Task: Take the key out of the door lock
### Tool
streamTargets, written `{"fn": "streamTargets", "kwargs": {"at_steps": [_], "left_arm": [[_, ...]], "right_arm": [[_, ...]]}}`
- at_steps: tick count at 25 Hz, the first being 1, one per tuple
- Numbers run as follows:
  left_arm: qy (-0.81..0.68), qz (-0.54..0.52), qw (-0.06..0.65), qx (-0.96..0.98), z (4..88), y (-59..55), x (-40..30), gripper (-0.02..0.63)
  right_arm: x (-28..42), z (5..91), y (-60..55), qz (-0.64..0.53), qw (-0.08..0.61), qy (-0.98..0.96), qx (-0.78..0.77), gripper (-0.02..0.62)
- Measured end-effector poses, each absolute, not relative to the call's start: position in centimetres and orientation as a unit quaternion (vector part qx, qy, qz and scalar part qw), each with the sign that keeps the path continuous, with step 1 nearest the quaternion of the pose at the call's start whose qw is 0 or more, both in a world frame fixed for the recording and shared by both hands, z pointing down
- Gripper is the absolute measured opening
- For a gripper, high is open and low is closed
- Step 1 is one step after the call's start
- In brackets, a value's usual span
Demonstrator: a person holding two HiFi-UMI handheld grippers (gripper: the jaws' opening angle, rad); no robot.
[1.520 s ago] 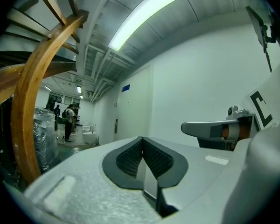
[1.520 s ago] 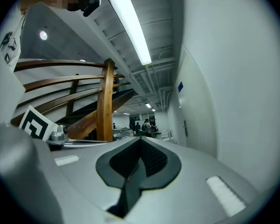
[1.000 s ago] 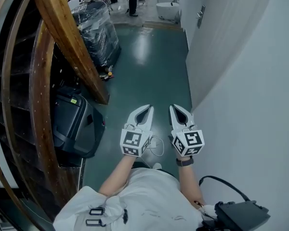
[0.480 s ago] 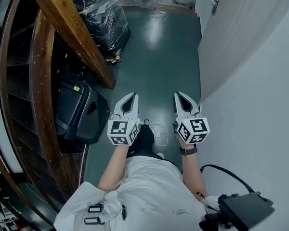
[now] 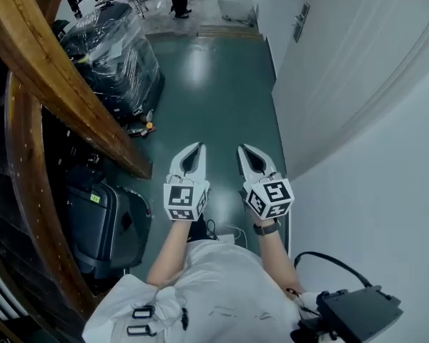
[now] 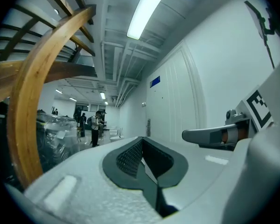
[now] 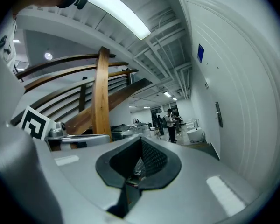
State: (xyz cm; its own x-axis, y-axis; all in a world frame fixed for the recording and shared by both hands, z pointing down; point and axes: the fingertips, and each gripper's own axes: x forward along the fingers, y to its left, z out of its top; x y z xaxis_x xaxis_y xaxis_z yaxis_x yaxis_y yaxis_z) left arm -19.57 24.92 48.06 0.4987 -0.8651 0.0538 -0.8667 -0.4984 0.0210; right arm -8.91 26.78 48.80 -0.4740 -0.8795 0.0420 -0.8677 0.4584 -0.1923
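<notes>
Commercial hallway: wooden staircase (image 5: 64, 95), wrapped goods (image 5: 118, 59)

Our pale grey left gripper (image 5: 195, 148) and right gripper (image 5: 243, 150) carry marker cubes (image 5: 186, 202) patterned in black-and-white squares, above a glossy dark green floor (image 5: 214, 98). Left of the floor we see a warm brown wooden beam (image 5: 64, 91) and a black case (image 5: 104, 224); right of it, a white wall (image 5: 372, 156).

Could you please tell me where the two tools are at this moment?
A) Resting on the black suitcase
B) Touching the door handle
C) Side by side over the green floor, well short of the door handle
C: the head view shows the left tool and right tool side by side above the green floor, with the door handle farther along on the right.
</notes>
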Motion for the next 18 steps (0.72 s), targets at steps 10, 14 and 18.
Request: {"fn": "streamTargets", "kwargs": {"at_steps": [10, 14, 18], "left_arm": [[-0.397, 0.013, 0.014, 0.917, 44.1, 4.6, -20.5, 0.003], [-0.401, -0.003, 0.028, 0.915, 43.7, 0.3, -22.0, 0.003], [-0.400, 0.000, 0.037, 0.916, 44.4, -3.0, -22.5, 0.003]], "right_arm": [[-14.4, 43.8, 6.0, -0.047, 0.040, 0.806, -0.589, -0.003], [-15.0, 45.3, 2.0, -0.073, 0.024, 0.791, -0.607, -0.003], [-15.5, 45.1, -1.2, -0.073, 0.003, 0.801, -0.595, 0.002]]}}
